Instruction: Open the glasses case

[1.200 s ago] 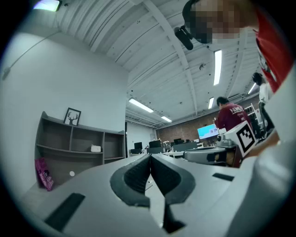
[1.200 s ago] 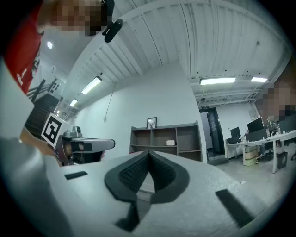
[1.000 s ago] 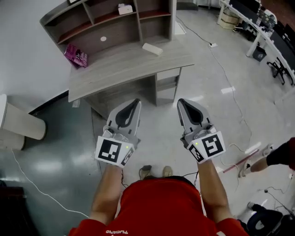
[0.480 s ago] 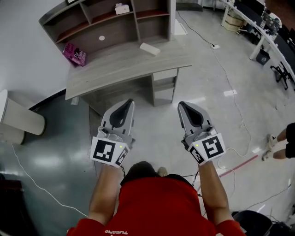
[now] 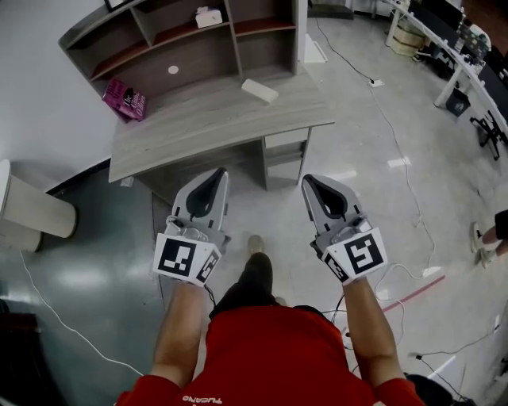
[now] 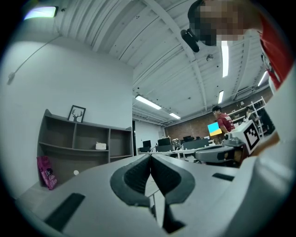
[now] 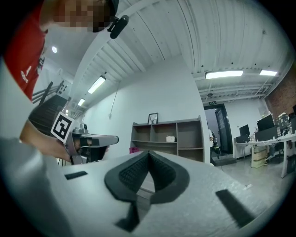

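Note:
A white oblong glasses case (image 5: 260, 90) lies closed on the grey desk (image 5: 198, 127), near its right end. Both grippers are held out in front of me over the floor, well short of the desk. My left gripper (image 5: 218, 173) is shut with nothing between its dark ribbed pads (image 6: 138, 173), whose tips meet. My right gripper (image 5: 308, 180) is likewise shut and empty, its pads (image 7: 159, 173) touching at the tips. Each gripper view shows the other gripper beside it: the right gripper (image 6: 217, 152) and the left gripper (image 7: 92, 139). The case does not show in the gripper views.
A shelf unit (image 5: 182, 40) stands at the desk's back with a small white box (image 5: 209, 17) in it; a pink packet (image 5: 125, 99) leans at its left. A white cylinder (image 5: 32, 210) lies on the floor at left. Cables cross the floor; another person's foot (image 5: 486, 238) shows at right.
I have stepped toward the desk, one leg now forward between the grippers. Both grippers moved along with me, still shut. The other person at right has mostly left the view.

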Demonstrator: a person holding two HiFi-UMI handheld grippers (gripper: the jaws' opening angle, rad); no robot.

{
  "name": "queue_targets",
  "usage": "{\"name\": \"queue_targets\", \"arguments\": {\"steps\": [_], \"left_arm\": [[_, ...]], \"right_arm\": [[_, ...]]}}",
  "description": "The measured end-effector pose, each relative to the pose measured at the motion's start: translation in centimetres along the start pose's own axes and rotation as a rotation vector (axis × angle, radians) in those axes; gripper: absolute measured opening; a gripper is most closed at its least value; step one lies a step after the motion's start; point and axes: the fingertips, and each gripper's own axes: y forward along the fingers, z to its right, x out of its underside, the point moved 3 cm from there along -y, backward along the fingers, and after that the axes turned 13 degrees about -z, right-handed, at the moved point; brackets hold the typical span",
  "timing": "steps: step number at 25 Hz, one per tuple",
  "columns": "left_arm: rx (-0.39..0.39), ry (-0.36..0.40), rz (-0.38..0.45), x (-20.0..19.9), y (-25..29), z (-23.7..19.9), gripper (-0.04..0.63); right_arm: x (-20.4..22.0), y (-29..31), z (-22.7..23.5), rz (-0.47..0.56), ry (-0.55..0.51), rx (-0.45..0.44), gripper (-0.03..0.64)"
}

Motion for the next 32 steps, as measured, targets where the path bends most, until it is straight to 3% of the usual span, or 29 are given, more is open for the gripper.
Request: {"name": "queue_targets", "arguments": {"steps": [10, 17, 32], "left_arm": [[0.021, -0.026, -0.009, 2.2, 11.4, -11.1, 0.009], [0.092, 0.004, -0.06, 4.3, 19.7, -18.2, 0.009], [0.103, 0.003, -0.154, 9.0, 31.3, -24.8, 0.009]], "right_arm": [[0.0, 14.1, 6.6, -0.051, -0.031, 0.021, 0.005], [-0.1, 24.0, 10.8, -0.087, -0.033, 0.071, 0.005], [4.2, 35.2, 17.8, -0.209, -0.028, 0.085, 0.005]]}}
